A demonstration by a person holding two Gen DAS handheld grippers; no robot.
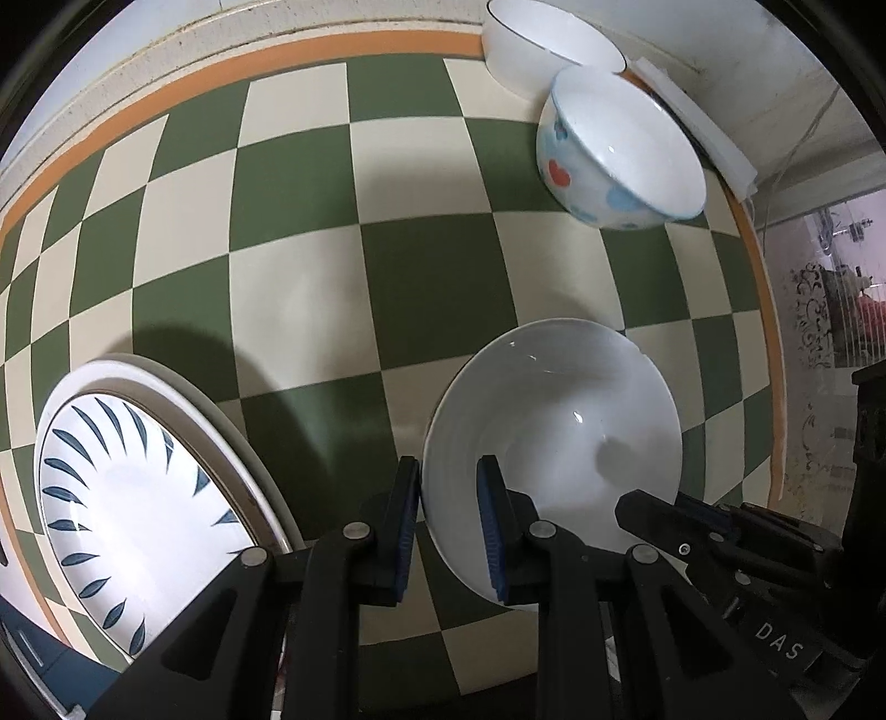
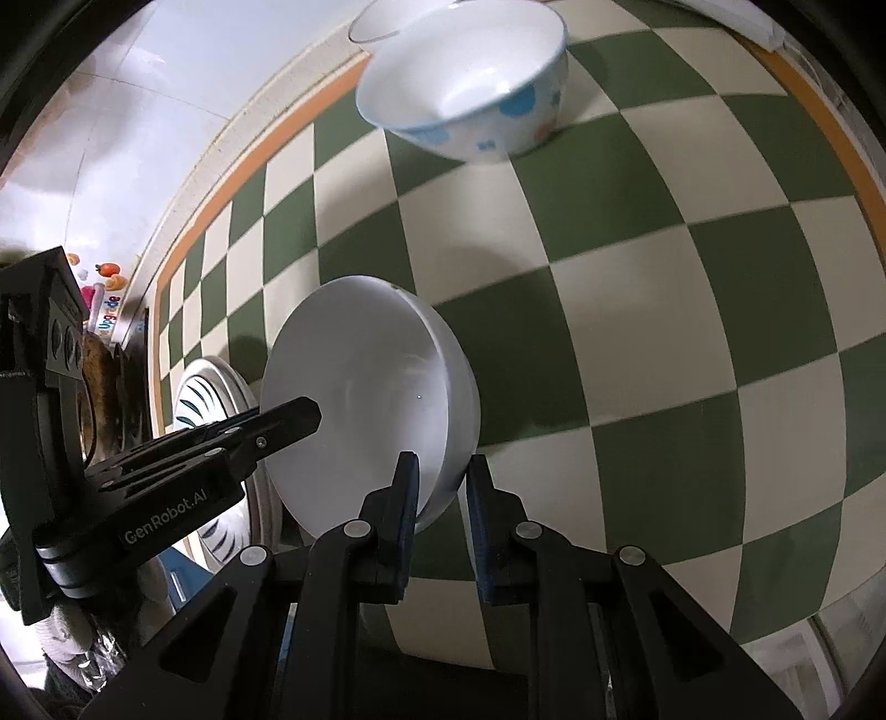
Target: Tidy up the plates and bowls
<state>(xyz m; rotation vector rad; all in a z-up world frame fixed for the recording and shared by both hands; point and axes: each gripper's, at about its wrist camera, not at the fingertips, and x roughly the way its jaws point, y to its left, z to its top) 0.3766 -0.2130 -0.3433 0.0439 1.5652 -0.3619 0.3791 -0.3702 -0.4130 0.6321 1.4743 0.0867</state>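
Fingers of the left gripper (image 1: 448, 529) straddle the near rim of the plain white bowl (image 1: 565, 437), one inside, one outside; the right gripper (image 2: 440, 523) pinches the opposite rim likewise, so the bowl appears gripped from both sides, seemingly for a steady carry. Beside it lies the blue-leaf plate (image 1: 138, 498) on the checkered counter (image 1: 432, 277). Farther back stand the heart-patterned bowl (image 1: 614, 160) and another white bowl (image 1: 537, 50), likely stacking targets.
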